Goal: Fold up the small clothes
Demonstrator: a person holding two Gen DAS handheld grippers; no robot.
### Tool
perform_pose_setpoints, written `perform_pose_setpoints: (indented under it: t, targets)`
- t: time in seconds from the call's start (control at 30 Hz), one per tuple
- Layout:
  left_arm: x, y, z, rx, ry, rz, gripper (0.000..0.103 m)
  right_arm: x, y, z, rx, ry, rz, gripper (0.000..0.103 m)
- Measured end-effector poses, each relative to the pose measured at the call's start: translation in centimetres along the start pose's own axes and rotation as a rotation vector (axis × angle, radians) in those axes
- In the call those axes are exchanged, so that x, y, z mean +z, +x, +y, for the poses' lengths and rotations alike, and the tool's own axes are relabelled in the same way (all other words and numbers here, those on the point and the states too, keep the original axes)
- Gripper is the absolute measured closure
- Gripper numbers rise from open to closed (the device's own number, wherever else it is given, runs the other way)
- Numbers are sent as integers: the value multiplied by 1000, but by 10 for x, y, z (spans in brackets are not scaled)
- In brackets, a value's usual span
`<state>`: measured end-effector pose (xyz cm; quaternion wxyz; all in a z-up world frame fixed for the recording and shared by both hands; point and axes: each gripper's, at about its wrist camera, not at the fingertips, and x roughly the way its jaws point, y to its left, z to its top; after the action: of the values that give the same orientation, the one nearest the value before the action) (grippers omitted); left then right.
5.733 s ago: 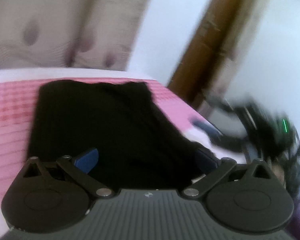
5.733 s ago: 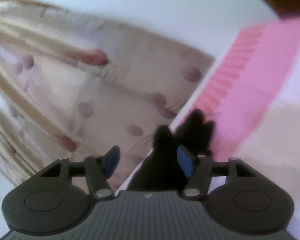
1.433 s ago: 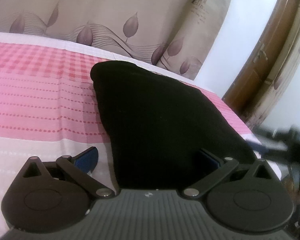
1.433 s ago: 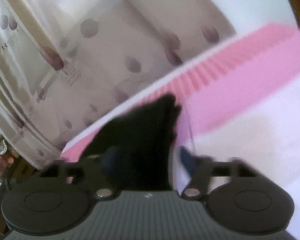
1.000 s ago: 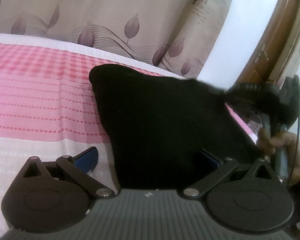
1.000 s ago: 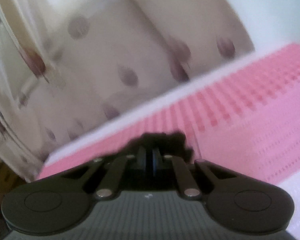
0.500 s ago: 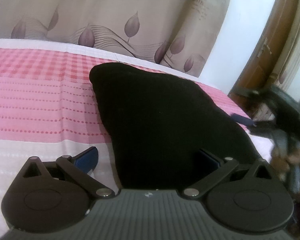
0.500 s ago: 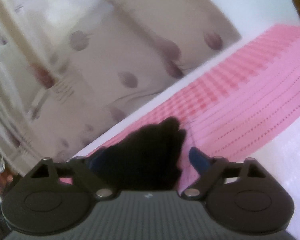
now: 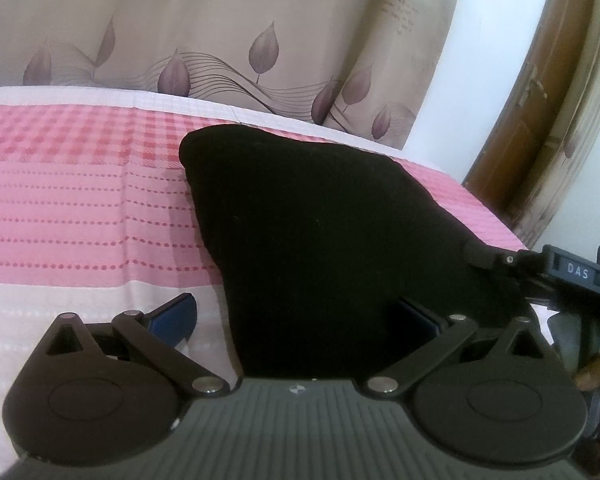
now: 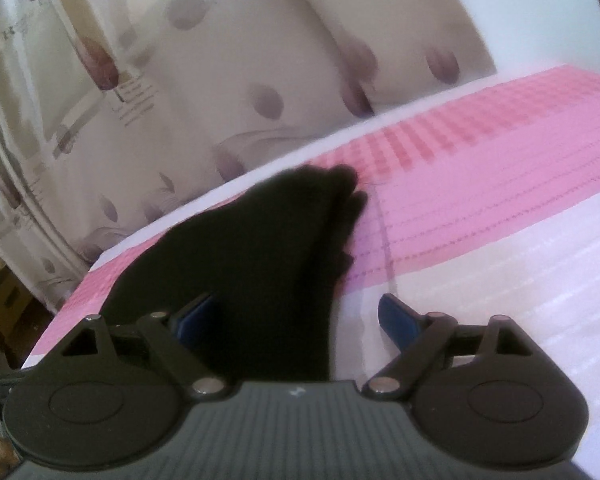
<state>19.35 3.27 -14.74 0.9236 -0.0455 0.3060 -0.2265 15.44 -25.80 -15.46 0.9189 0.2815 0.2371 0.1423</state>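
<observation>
A black garment [image 9: 320, 240] lies folded on the pink-and-white bedspread [image 9: 80, 208]. My left gripper [image 9: 294, 316] is open at its near edge. The left blue pad sits over bare bedspread and the right pad over the cloth. At the garment's right corner shows one of my right gripper's fingers [image 9: 488, 257]. In the right wrist view the same garment [image 10: 260, 256] runs away from me in a tapering shape. My right gripper [image 10: 296, 318] is open. Its left pad is over the cloth and its right pad is over white bedspread [image 10: 500, 272], and nothing is pinched.
A beige curtain with leaf print [image 9: 220, 40] hangs behind the bed's far edge. A wooden door frame [image 9: 540, 100] stands at the right. A person's hand [image 9: 596, 368] holds the right gripper's handle beside the bed's right edge.
The right gripper, shut on the garment's corner a second ago, has opened and let it go, then sunk toward the bed. The left gripper has stayed in place.
</observation>
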Motion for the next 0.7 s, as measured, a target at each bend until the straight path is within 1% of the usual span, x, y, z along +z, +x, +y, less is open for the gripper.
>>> perform_pose_setpoints:
  t: [0.17,0.3,0.47,0.53,0.57,0.6,0.63,0.7]
  targets:
    - [0,1,-1,11,13,3,0,-3,3,0,-11,-7,8,13]
    - [0,2,-3,18,21,5,0,-3,8,1,-20,-5,30,9]
    - [-1,2,-4,23,27,6,0,-6,8,7,-42,-34,27,7]
    - [-1,2,-3,20,24,6,0,-5,8,6,-37,-32,36,6]
    - [-1,2,-2,16,21,6,0,-4,7,4,-25,-13,45,6]
    - [-1,2,-2,13,18,6,0,-3,2,-1,-11,32,43,6]
    - [0,2,-1,9,16,5,0,-5,-5,-6,12,87,28,6]
    - [-1,1,1,-1,8,3,0,-13,-26,-21,98,227,-30,6]
